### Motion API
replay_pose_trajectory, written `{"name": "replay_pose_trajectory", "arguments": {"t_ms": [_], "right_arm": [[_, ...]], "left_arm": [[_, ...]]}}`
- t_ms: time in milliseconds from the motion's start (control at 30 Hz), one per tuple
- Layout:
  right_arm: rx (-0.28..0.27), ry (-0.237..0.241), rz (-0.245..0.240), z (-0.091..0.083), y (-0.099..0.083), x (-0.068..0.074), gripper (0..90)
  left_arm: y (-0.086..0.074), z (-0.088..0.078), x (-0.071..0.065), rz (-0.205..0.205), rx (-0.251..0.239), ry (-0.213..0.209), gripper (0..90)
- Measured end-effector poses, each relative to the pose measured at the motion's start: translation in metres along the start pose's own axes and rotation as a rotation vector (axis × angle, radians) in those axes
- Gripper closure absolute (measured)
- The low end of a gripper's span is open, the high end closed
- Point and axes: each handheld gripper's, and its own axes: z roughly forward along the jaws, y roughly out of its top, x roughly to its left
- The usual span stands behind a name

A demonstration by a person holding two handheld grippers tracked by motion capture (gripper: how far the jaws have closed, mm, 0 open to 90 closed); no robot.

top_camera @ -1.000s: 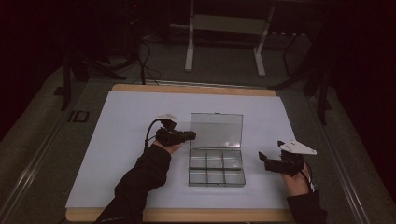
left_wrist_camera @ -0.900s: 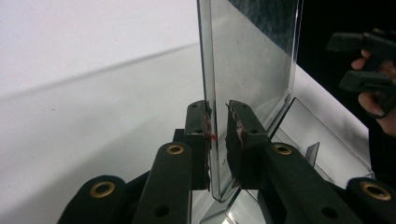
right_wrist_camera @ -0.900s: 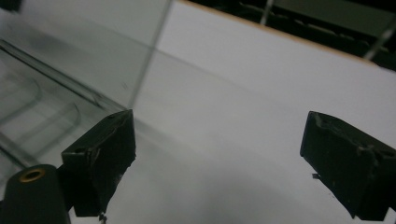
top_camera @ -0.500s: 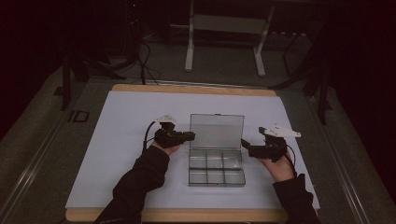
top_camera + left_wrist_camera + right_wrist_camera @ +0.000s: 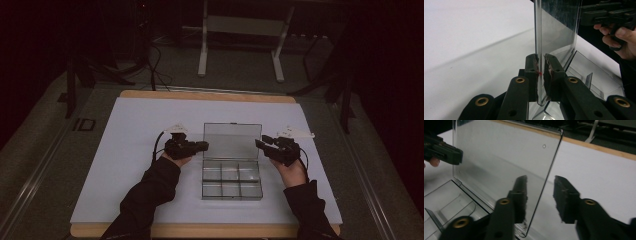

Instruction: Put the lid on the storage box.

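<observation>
A clear plastic compartment box (image 5: 232,181) lies at the middle of the white table cover, with its lid (image 5: 232,141) standing upright. My left gripper (image 5: 204,146) is shut on the lid's left edge; in the left gripper view its jaws (image 5: 540,58) pinch the clear lid (image 5: 557,27) edge-on. My right gripper (image 5: 260,144) is open at the lid's right edge. In the right gripper view its jaws (image 5: 540,181) stand one on each side of the lid (image 5: 504,162) without touching it. The box's compartments (image 5: 446,200) look empty.
The white cover (image 5: 125,150) spreads over a wooden table whose edge (image 5: 210,95) shows at the back. Beyond the table stand a metal frame (image 5: 240,40) and cables on a dark floor. Both forearms in dark sleeves come in from the near edge.
My right gripper has moved forward and left, from the table's right side up to the lid's right edge. The left gripper has kept its hold on the lid.
</observation>
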Motion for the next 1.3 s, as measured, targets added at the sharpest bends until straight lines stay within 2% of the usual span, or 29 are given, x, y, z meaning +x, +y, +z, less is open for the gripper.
{"name": "replay_pose_trajectory", "arguments": {"t_ms": [133,367,600,767,933,1300], "right_arm": [[0.027,0.008,-0.016,0.004,0.001,0.001,74.3],[0.041,0.011,-0.022,0.003,0.001,-0.001,79.8],[0.037,0.029,-0.042,-0.003,0.000,0.000,82.1],[0.038,0.041,-0.050,-0.007,-0.003,0.000,83.5],[0.032,0.071,-0.047,-0.012,-0.006,-0.001,85.1],[0.013,0.094,-0.087,-0.025,-0.011,0.005,85.6]], "left_arm": [[0.000,0.000,0.000,0.007,-0.001,-0.001,83.1],[0.001,-0.003,-0.001,0.008,-0.004,0.003,82.8],[0.002,-0.010,-0.007,0.040,-0.005,0.022,82.8],[0.001,-0.016,-0.011,0.049,-0.009,0.032,83.5],[0.000,-0.019,-0.014,0.065,0.003,0.031,84.7],[-0.003,-0.025,-0.025,0.100,0.014,0.039,85.4]]}}
